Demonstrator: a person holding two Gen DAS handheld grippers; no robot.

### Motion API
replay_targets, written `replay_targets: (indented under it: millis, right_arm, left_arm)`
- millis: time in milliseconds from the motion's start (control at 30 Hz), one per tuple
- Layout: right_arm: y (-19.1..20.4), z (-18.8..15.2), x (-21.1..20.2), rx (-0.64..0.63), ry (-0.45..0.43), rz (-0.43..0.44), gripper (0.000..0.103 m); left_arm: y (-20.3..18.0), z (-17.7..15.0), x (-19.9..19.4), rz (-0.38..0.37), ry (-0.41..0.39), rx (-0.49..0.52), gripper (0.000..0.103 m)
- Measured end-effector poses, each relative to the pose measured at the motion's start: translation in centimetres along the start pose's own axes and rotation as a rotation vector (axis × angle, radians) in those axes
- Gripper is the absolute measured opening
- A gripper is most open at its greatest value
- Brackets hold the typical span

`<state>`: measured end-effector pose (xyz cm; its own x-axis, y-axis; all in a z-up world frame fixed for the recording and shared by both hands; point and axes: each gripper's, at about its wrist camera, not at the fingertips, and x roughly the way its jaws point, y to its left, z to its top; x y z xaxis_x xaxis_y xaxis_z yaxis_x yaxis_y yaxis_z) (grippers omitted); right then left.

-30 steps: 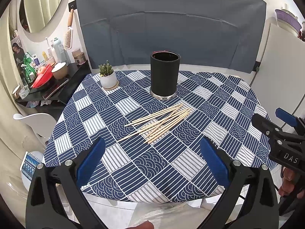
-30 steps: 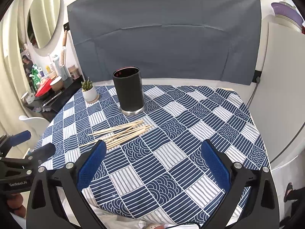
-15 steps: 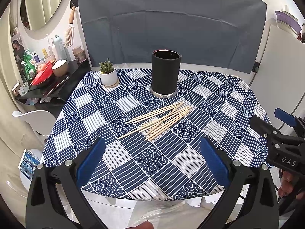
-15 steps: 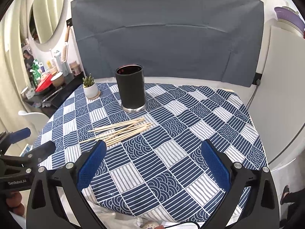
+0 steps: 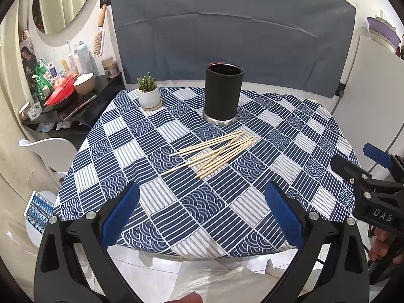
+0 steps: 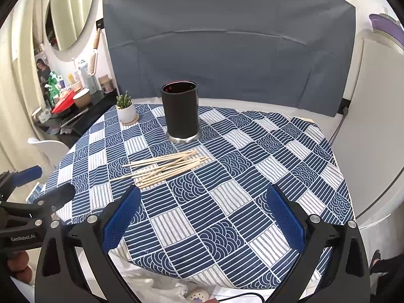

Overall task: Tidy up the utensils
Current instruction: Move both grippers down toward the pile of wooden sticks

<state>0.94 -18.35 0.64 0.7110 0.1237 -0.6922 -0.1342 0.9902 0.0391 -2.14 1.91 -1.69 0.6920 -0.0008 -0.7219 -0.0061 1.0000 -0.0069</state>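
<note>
Several pale wooden chopsticks (image 5: 213,151) (image 6: 166,166) lie in a loose pile in the middle of the table. Behind them stands a black cylindrical holder (image 5: 223,93) (image 6: 182,111) with a metal base, upright. My left gripper (image 5: 202,214) is open and hovers over the table's near edge, well short of the chopsticks. My right gripper (image 6: 203,213) is open too, above the near right part of the cloth, nothing between its fingers. Each gripper shows at the side of the other's view.
A blue and white patterned cloth (image 5: 290,139) (image 6: 252,151) covers the table. A small potted cactus (image 5: 148,93) (image 6: 125,109) stands at the back left. A cluttered black shelf (image 5: 65,101) and white chair (image 5: 48,149) are left of the table; a grey backdrop hangs behind.
Both grippers have drawn back and risen a little from the table, so more of its near edge and the floor shows. Chopsticks and holder have not moved.
</note>
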Motion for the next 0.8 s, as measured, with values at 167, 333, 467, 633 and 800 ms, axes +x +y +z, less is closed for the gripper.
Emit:
replay_targets:
  millis: [167,333,467,633,800]
  right_arm:
    - [0.3,-0.4,0.0,0.005,0.015,0.016,0.096]
    - [1.0,-0.2,0.5,0.01,0.031,0.04,0.096]
    - [1.8,0.2,1.4,0.012,0.048,0.044,0.096]
    - [2.7,1.3,3.1,0.033,0.067,0.021,0.096]
    - [3.4,2.5,5.3,0.058,0.126,-0.011,0.096]
  left_arm:
    - [0.7,-0.9,-0.4,0.014,0.026,-0.02,0.097]
    - [1.9,-1.0,-0.3,0.033,0.047,-0.041,0.097]
    - [2.9,-0.2,0.4,0.034,0.046,-0.033,0.097]
    - [4.1,1.9,2.2,0.006,0.065,-0.019,0.097]
    - [5.6,4.9,4.4,-0.039,0.096,-0.006,0.097]
